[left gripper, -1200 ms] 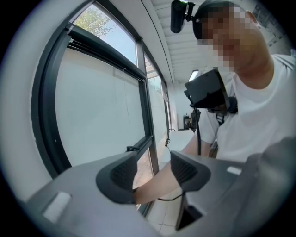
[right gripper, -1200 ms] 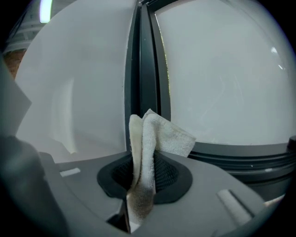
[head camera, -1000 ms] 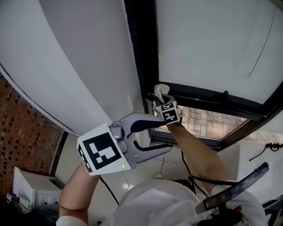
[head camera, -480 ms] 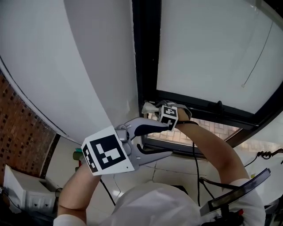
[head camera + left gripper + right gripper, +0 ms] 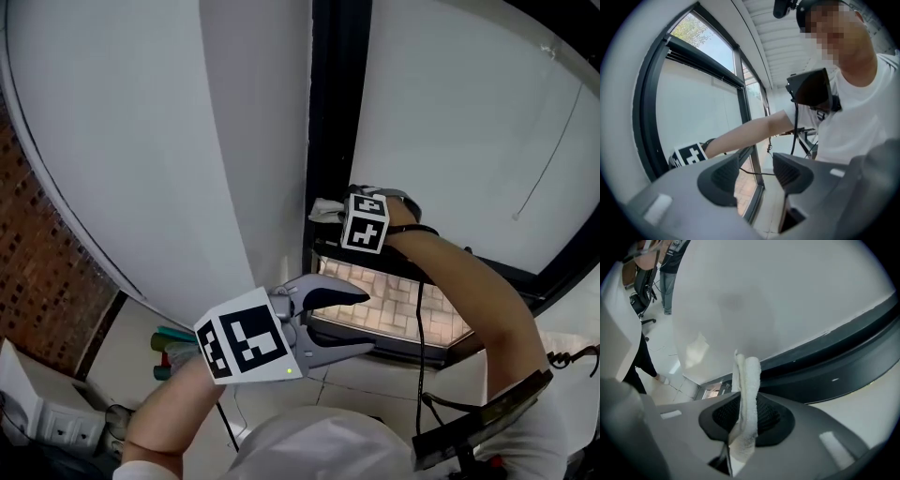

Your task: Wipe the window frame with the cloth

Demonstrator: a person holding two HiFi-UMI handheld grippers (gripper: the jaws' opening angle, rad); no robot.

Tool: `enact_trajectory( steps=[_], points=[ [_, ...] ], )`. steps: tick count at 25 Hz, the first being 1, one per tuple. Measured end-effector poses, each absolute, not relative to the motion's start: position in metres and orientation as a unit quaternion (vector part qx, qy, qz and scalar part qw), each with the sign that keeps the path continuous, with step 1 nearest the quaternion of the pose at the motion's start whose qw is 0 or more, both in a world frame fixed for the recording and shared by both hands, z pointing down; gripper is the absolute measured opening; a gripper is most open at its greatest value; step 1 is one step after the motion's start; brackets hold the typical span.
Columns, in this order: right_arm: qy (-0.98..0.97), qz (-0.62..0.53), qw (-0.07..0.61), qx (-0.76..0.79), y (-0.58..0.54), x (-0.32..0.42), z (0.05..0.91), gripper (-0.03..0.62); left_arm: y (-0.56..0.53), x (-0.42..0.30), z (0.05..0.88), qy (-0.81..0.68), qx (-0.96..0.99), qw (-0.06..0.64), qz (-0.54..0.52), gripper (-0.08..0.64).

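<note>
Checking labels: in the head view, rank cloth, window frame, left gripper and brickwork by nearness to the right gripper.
1. White terry cloth, in the right gripper.
2. Black metal window frame, just beyond it.
3. Left gripper, below.
4. Red brickwork, far left.

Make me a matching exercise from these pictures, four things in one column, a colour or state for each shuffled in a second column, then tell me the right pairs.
Column one:
1. left gripper
2. right gripper
3. cloth
4. window frame

Column two:
A. black
B. white
C. jaws apart, nothing between them
D. jaws shut on the cloth

Pairs: 1-C, 2-D, 3-B, 4-A
</note>
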State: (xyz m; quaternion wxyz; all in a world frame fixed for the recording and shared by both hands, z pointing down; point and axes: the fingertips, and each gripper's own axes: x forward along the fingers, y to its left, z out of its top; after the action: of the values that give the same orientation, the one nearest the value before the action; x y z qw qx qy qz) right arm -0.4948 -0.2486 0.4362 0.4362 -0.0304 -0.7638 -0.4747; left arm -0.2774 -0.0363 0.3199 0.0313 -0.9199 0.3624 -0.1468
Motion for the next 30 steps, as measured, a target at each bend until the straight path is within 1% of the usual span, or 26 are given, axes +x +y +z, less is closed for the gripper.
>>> enact_trajectory(
  steps=[4,9,17,23,27,30],
  points=[
    [-0.756,-0.501,0.421,-0.017,-0.252,-0.500,0.375,0.071,-0.039,-0.277,0.318,0.360,-0.920,0.042,-0.150,0.244],
    [-0.766,-0.504,0.398,0.011,-0.254,-0.500,0.292,0.071,-0.037,-0.272,0.313,0.350,-0.923,0.051,-0.155,0.244],
    [-0.791,-0.514,0.317,0.097,-0.259,-0.496,0.118,0.071,-0.033,-0.259,0.311,0.340,-0.926,0.059,-0.155,0.244],
    [-0.789,-0.535,0.249,0.170,-0.261,-0.493,0.006,0.071,-0.031,-0.259,0.312,0.344,-0.925,0.057,-0.149,0.244],
    [-0.790,-0.543,0.193,0.211,-0.256,-0.490,-0.042,0.071,-0.030,-0.262,0.315,0.348,-0.924,0.052,-0.147,0.244],
    [-0.787,-0.554,0.167,0.213,-0.238,-0.483,-0.048,0.071,-0.023,-0.262,0.313,0.350,-0.924,0.055,-0.146,0.244]
  ],
)
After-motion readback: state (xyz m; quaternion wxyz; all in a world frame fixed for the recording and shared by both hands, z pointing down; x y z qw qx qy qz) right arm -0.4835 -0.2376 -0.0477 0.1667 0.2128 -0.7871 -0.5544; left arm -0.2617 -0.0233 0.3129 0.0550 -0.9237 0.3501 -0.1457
